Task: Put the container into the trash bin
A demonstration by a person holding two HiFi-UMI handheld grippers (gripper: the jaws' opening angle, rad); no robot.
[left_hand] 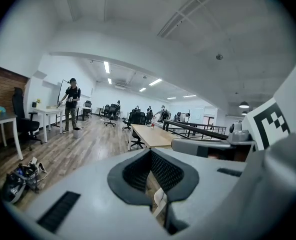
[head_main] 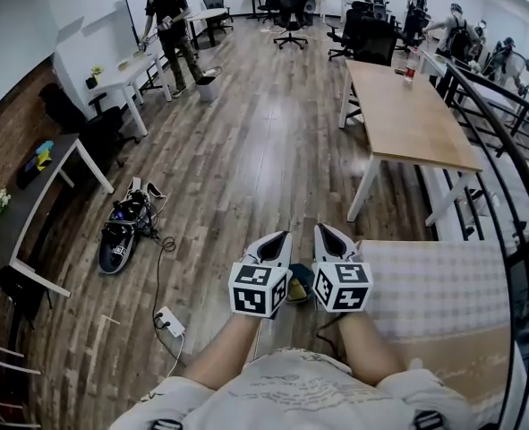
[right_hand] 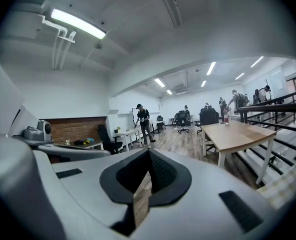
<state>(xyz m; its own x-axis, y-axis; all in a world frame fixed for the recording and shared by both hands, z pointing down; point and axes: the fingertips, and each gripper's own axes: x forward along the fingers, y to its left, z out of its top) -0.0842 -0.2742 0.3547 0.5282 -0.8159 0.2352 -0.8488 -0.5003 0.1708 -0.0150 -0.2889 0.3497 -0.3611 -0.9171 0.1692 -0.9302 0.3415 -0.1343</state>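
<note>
Both grippers are held up side by side in front of my chest, pointing forward over the wooden floor. The left gripper (head_main: 277,240) (left_hand: 150,154) has its jaws together with nothing between them. The right gripper (head_main: 328,236) (right_hand: 149,154) is shut too and holds nothing. I see no container in either gripper or close by. A small grey trash bin (head_main: 208,86) (left_hand: 76,132) stands far off on the floor, beside a person in dark clothes (head_main: 168,25) at a white desk.
A long wooden table (head_main: 407,119) carrying a red bottle (head_main: 411,64) stands ahead on the right, with a black railing (head_main: 506,150) beyond it. Bags and cables (head_main: 125,227) and a power strip (head_main: 168,321) lie on the floor at left. A dark desk (head_main: 31,204) lines the brick wall.
</note>
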